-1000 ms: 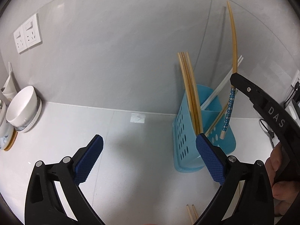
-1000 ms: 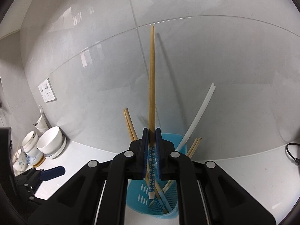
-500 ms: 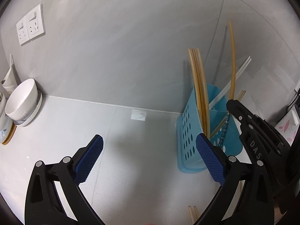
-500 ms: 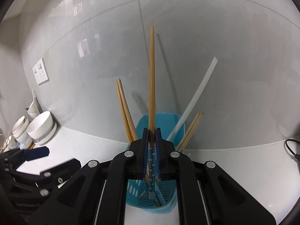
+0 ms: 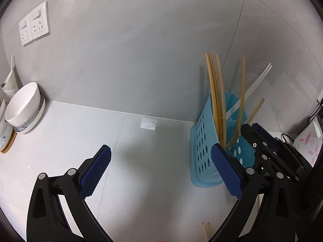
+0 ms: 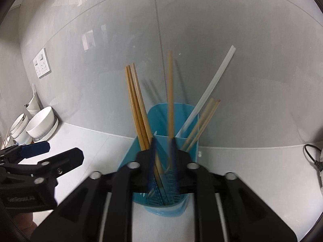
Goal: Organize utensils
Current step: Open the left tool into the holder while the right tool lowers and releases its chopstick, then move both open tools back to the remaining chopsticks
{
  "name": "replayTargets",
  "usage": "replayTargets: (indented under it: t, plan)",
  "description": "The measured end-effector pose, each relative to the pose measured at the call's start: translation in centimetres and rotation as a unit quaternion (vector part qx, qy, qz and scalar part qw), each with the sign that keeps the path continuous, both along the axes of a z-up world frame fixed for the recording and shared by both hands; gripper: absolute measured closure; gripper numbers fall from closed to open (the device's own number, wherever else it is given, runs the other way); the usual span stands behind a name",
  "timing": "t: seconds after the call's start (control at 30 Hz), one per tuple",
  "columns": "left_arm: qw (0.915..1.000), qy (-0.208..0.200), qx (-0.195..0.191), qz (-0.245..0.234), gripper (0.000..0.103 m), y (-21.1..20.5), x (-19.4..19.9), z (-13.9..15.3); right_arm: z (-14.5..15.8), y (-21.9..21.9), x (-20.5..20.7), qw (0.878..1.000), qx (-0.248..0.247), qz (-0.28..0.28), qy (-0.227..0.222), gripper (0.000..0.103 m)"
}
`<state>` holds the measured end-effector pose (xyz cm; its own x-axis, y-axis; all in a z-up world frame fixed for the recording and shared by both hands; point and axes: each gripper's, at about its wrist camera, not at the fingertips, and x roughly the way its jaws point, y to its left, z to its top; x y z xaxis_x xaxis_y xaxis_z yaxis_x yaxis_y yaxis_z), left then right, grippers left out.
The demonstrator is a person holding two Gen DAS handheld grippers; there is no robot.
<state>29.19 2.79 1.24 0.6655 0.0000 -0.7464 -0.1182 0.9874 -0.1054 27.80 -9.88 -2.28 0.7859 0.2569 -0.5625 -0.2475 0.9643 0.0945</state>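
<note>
The right claw (image 6: 162, 161) has just been opening; its pads stand apart over the blue utensil holder (image 6: 161, 121), a blurred wooden chopstick (image 6: 170, 92) loose between them, its lower end hidden inside. Left of the holder, the left claw (image 5: 159, 171) hangs spread and empty above the counter (image 5: 131, 141).

Left gripper (image 5: 160, 166) low in frame, blue pads wide apart, nothing between them, over pale countertop (image 5: 125, 151). Blue perforated utensil holder (image 5: 203, 149) at right against grey wall, holding wooden chopsticks (image 5: 216, 100) and white chopsticks (image 5: 256, 82). Right gripper (image 5: 262, 141) just beside holder. White bowl (image 5: 23, 104) far left. Wall sockets (image 5: 34, 26) upper left.
</note>
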Motion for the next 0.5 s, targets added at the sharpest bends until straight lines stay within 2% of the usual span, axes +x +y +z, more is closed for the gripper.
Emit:
replayTargets:
  t: [0.07, 0.1, 0.17, 0.23, 0.4, 0.5]
  plan:
    - [1.0000, 0.000, -0.001, 0.001, 0.006, -0.2, -0.1, 0.2, 0.5, -0.5, -0.5, 1.000, 0.001, -0.003, 0.002, 0.063]
    - [1.0000, 0.000, -0.003, 0.001, 0.006, -0.2, -0.3, 0.3, 0.9, -0.9, -0.8, 1.000, -0.001, -0.008, 0.006, 0.051]
    - [1.0000, -0.001, -0.006, 0.001, 0.006, -0.3, -0.5, 0.4, 1.3, -1.6, -1.5, 1.000, -0.001, -0.017, 0.008, 0.042]
    - [1.0000, -0.001, -0.007, -0.002, 0.006, -0.5, -1.0, 0.7, 1.7, -2.7, -2.4, 0.999, -0.009, -0.032, 0.013, 0.026]
    - [0.9999, 0.010, -0.010, -0.007, 0.006, -1.4, -2.3, 0.5, 1.3, -5.8, -4.9, 0.997, -0.026, -0.061, 0.034, 0.010]
    - [0.9994, 0.026, -0.016, -0.015, 0.006, -2.2, -3.5, -0.2, 0.3, -7.8, -6.5, 0.994, -0.040, -0.079, 0.056, 0.008]
